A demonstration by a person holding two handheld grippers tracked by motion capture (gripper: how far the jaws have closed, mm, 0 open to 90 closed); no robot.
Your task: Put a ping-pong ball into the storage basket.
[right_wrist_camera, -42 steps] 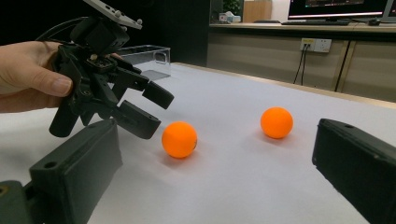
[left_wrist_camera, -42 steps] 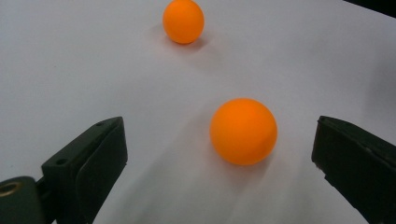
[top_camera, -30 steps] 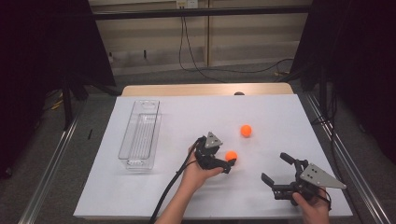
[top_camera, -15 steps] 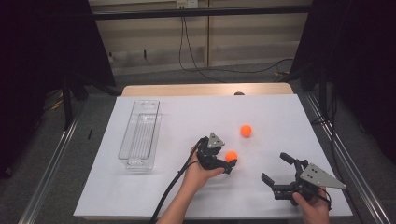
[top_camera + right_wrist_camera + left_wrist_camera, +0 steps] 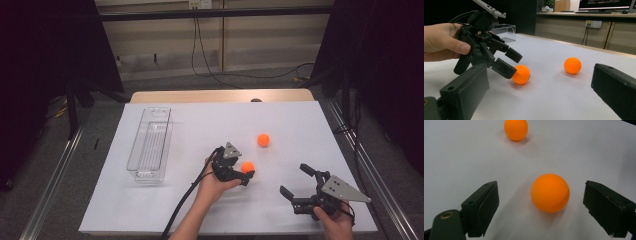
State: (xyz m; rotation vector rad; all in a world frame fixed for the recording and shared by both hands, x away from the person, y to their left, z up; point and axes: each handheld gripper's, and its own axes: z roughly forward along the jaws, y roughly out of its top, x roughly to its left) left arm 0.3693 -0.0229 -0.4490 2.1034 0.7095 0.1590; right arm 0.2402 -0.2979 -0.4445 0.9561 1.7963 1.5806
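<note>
Orange ball (image 5: pixel 550 192) sitting between the jaws of the left hand-held gripper (image 5: pixel 246 175), not yet gripped.

Left hand-held gripper is closing in: its jaws have just been narrowing, with the ball between them, but both pads are standing clear of it, so nothing is being held. Ball is resting on the white worktop (image 5: pixel 200 125), slightly nearer the right-hand jaw in the left gripper view. A second orange ball (image 5: pixel 263 140) is lying beyond the jaws, well apart. Right hand-held gripper (image 5: pixel 298 181) is waiting off to the side, jaws spread and empty, probably kept out of the way. Clear tray (image 5: pixel 149 145) is standing behind the left hand, likely the drop spot.
</note>
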